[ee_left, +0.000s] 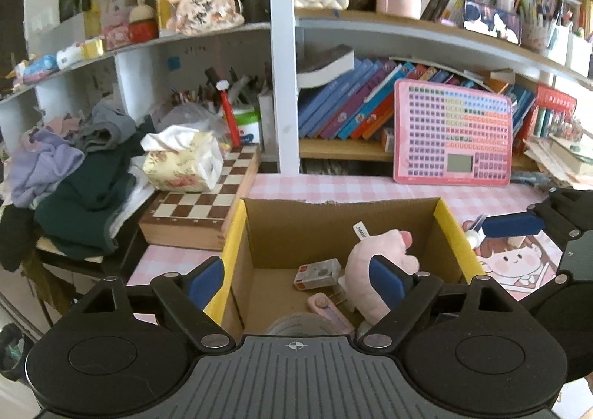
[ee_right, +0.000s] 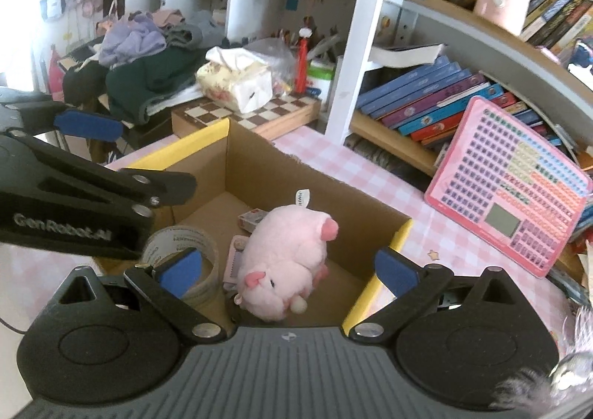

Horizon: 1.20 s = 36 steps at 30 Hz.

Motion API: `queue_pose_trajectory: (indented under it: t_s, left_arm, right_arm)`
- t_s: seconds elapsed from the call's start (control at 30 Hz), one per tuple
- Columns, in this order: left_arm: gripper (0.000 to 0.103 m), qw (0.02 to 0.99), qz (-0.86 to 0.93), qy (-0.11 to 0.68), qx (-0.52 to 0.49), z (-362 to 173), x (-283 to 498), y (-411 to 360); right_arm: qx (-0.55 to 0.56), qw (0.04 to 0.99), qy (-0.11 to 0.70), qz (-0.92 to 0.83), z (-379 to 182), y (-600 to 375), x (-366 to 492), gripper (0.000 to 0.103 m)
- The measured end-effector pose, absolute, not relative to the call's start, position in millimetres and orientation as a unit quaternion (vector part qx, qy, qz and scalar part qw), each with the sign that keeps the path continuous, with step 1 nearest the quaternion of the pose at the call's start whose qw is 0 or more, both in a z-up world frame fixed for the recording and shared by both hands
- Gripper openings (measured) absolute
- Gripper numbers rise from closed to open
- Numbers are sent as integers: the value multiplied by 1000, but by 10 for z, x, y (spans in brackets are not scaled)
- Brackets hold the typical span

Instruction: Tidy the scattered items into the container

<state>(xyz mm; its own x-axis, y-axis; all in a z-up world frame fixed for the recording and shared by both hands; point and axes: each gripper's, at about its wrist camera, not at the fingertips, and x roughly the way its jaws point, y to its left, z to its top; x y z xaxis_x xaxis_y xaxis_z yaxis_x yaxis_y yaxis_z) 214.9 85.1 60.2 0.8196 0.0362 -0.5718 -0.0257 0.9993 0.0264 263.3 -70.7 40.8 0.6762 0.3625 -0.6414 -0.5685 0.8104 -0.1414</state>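
My left tool is released, nothing between its pads; same for my right tool, spread wide. Both hang over the cardboard box on the table. The pink plush lies inside the box, under the right tool, partly hidden by a left pad. Tape roll is half covered inside the box. Small carton and pink flat item beside the plush, hard to identify.

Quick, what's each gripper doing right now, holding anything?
Left gripper: open, holding nothing.
Right gripper: open, holding nothing; pink plush pig lies in the box below.
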Motion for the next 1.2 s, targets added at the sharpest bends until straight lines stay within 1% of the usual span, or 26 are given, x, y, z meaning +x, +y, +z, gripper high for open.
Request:
queue_pose_trajectory:
  t_s: [0.13,0.27,0.47,0.73,1.2]
  left_arm:
    - [88,962,33,271,10,684,1921,827]
    - [91,969,48,242,10,743,1655,801]
    - [93,972,50,230,4,787,1340,793]
    - [93,972,47,231,-7,767,1017,798]
    - [93,965,56,257,-21,552,570,855]
  right_arm:
    - [-152,914,281,251,490,-821,2403,102]
    - [-145,930,245,233,552,-917,2157,102]
    - [-113,945,226,208,580,-1056,1871,103]
    - [-90,952,227,184,545,-1144,1538,103]
    - [-65,949,247,183,318,-1101,1027,103]
